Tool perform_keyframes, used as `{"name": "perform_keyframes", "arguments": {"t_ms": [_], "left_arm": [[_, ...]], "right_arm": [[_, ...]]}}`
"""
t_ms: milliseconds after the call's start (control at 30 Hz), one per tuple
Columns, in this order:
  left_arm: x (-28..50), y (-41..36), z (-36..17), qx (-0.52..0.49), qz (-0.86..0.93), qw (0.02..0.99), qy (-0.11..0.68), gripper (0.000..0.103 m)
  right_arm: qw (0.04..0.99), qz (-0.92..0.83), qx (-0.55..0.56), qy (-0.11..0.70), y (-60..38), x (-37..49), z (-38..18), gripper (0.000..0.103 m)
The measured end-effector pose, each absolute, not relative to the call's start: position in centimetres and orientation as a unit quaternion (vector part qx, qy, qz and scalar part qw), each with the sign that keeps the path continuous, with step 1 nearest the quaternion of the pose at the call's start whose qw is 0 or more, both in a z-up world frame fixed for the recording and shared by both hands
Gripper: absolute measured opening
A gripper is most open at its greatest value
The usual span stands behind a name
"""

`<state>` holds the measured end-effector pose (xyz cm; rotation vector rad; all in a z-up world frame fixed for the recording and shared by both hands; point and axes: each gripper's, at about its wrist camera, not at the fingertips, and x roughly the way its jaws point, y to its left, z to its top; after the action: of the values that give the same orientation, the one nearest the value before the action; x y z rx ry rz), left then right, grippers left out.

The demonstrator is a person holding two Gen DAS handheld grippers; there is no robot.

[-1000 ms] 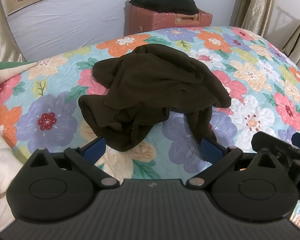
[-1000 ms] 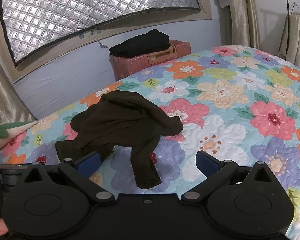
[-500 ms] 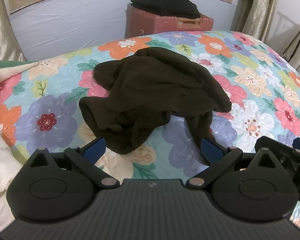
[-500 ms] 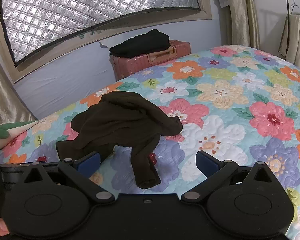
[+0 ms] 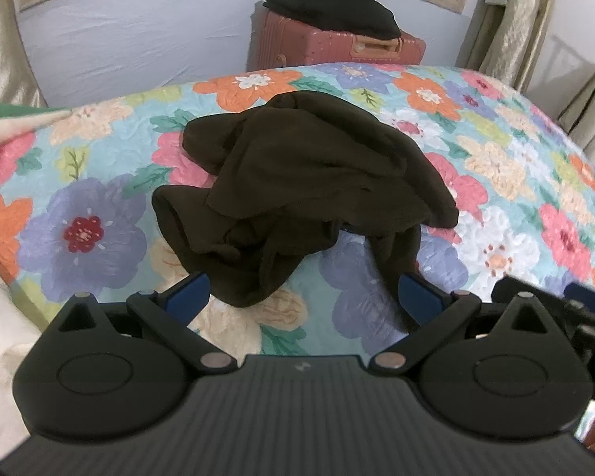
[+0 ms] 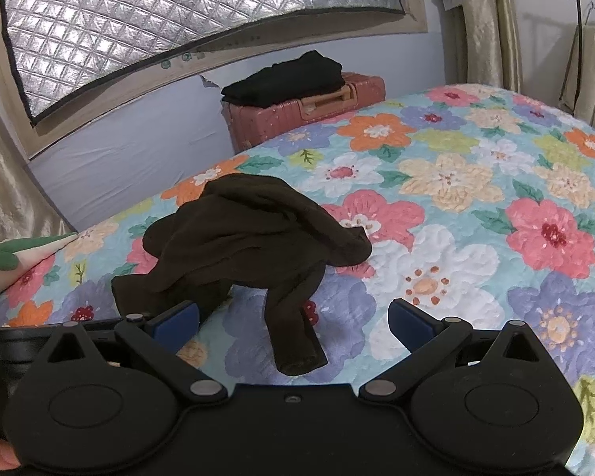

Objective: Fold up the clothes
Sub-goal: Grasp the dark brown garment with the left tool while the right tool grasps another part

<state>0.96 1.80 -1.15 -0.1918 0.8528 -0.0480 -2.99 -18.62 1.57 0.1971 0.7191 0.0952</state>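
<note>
A crumpled dark brown garment (image 5: 309, 198) is seen lying in a heap on the floral quilt (image 5: 507, 182), with one sleeve (image 6: 293, 325) trailing toward the right gripper (image 6: 293, 319). Compared with a second ago, the garment is framed larger and lower in the left wrist view, so the left gripper (image 5: 303, 295) has been brought closer to it; its near edge now lies just between the blue fingertips (image 5: 186, 297). The right view is almost unchanged. Both grippers are held with their jaws spread wide, and nothing is pinched. Behind the bed, a pink suitcase (image 6: 297, 119) is topped by folded black clothing (image 6: 285, 79), unmoved since the earlier frames.
</note>
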Motion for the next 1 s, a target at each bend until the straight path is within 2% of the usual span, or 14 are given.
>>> {"name": "perform_keyframes", "arguments": {"t_ms": [100, 233, 333, 400, 500, 567, 700, 800, 867, 900, 1000], "left_arm": [[2.1, 3.3, -2.7, -0.155, -0.019, 0.903, 0.4, 0.103], [5.1, 5.3, -5.7, -0.213, 0.033, 0.877, 0.429, 0.103], [7.3, 6.2, -6.5, -0.236, 0.079, 0.876, 0.413, 0.102], [8.5, 7.1, -7.3, -0.287, 0.073, 0.866, 0.403, 0.101], [9.9, 8.3, -8.8, -0.333, 0.053, 0.849, 0.406, 0.096], [10.4, 8.4, -9.1, -0.321, 0.047, 0.855, 0.404, 0.091], [11.2, 8.7, -9.9, -0.344, 0.036, 0.848, 0.402, 0.073], [11.9, 8.4, -10.3, -0.356, 0.044, 0.842, 0.402, 0.076], [12.3, 8.6, -10.5, -0.371, 0.046, 0.838, 0.398, 0.088], [12.4, 8.9, -10.8, -0.39, 0.041, 0.832, 0.393, 0.101], [12.8, 10.0, -11.8, -0.443, 0.043, 0.81, 0.382, 0.103]], "right_arm": [[0.922, 0.054, 0.131, 0.36, -19.4, -1.8, 0.4, 0.103], [0.902, 0.076, 0.199, 0.375, -20.4, 0.8, -1.2, 0.103], [0.887, 0.093, 0.236, 0.385, -20.4, 3.0, -2.1, 0.103], [0.873, 0.105, 0.266, 0.394, -20.4, 4.8, -2.6, 0.103], [0.862, 0.107, 0.284, 0.406, -20.2, 7.3, -3.4, 0.103], [0.867, 0.092, 0.263, 0.412, -19.9, 8.8, -3.8, 0.103], [0.863, 0.068, 0.279, 0.416, -21.2, 11.1, -5.3, 0.103], [0.86, 0.055, 0.296, 0.413, -22.3, 13.0, -6.6, 0.103], [0.86, 0.048, 0.296, 0.413, -22.3, 14.6, -7.5, 0.103], [0.86, 0.05, 0.295, 0.413, -22.4, 15.3, -7.8, 0.103], [0.862, 0.071, 0.285, 0.414, -21.0, 17.2, -9.0, 0.102]]}}
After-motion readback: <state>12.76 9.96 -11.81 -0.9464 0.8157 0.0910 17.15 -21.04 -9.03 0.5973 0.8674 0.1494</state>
